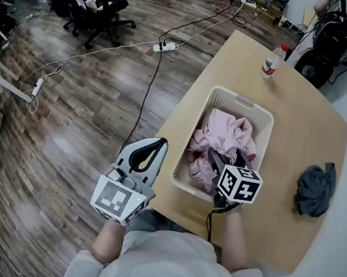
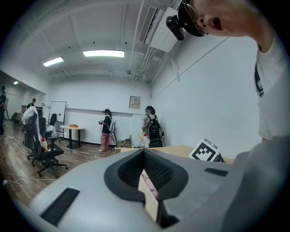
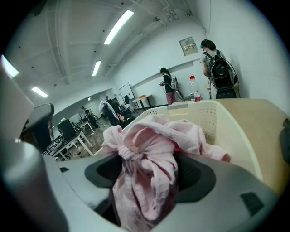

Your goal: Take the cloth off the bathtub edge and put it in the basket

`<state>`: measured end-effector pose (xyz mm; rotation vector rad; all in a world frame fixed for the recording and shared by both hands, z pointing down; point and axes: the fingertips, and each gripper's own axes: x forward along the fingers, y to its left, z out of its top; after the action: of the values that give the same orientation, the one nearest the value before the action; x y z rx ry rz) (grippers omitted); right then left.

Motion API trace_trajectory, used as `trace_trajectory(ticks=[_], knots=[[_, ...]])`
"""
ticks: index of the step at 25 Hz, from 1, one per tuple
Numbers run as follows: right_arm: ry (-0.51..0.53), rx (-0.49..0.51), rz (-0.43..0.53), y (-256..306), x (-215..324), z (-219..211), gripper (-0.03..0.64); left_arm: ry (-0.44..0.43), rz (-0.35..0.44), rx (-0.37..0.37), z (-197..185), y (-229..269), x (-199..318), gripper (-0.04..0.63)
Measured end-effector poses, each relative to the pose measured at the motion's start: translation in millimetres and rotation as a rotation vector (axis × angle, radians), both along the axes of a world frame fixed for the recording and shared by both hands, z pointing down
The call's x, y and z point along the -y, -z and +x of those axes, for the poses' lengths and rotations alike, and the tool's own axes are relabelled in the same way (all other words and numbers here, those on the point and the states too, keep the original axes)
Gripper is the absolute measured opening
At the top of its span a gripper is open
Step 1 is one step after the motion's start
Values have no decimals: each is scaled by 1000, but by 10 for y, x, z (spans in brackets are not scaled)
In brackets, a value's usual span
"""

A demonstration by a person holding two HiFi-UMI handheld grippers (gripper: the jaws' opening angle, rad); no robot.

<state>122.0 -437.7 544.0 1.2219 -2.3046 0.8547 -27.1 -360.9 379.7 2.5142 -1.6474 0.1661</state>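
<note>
The left tongs [image 1: 157, 145] are nearest the wearer, held about level over the floor [image 1: 82, 110], just off the left edge of the desk [image 1: 286, 149]. Their jaws are closed tip to tip and nothing is held. They appear to be parked there so that the basket is not crowded.

Just beyond, the right tongs [image 3: 152, 172] are tilted down into the near end of the basket [image 1: 230, 94]. Their jaws are spread wide and the pink cloth [image 3: 145, 149] is bunched between them. The pads are not pressed on it, and a dark gap is seen between the cloth and the left pad. The cloth is draped down from a knot-like twist, and most of it is heaped inside the basket, from the near wall to about the middle. The wide jaws are judged to be a release, made so that the cloth is left in the basket. The putting-in looks all but done, with only the withdrawal of the tongs to follow. A fold could be caught on a pad when they are lifted away.

The basket is set on the pale wooden desk, near its left edge. Well to the right, a crumpled grey cloth [image 1: 314, 188] is laid on the desk. At the far end a bottle [image 1: 272, 60] with a red cap is stood upright. No bathtub edge is shown. Beyond the desk, cables [image 1: 144, 99] are trailed across the floor toward an office chair [image 1: 89, 9].
</note>
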Motion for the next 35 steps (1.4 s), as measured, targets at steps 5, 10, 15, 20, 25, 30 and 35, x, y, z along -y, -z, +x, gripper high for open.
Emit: trace_trajectory(ticks=[5, 10, 15, 20, 25, 30, 35], knots=[[-60, 75, 82, 402, -120, 58, 347, -38, 26, -8, -2, 94, -90, -4], [-93, 97, 136, 652, -328, 117, 249, -104, 48, -13, 88, 168, -183, -3], [-168, 86, 217, 920, -557, 209, 33, -181, 63, -23, 165, 212, -298, -4], [-206, 57, 298, 1140, -825, 207, 9, -254, 78, -32, 205, 258, -448, -3], [-249, 47, 359, 1335, -1102, 191, 9, -320, 94, -37, 229, 305, -608, -3], [-284, 40, 411, 1515, -1350, 152, 9, -373, 111, -46, 225, 350, -755, -4], [-312, 39, 456, 1654, -1608, 60, 9, -422, 134, -49, 198, 395, -916, -3]])
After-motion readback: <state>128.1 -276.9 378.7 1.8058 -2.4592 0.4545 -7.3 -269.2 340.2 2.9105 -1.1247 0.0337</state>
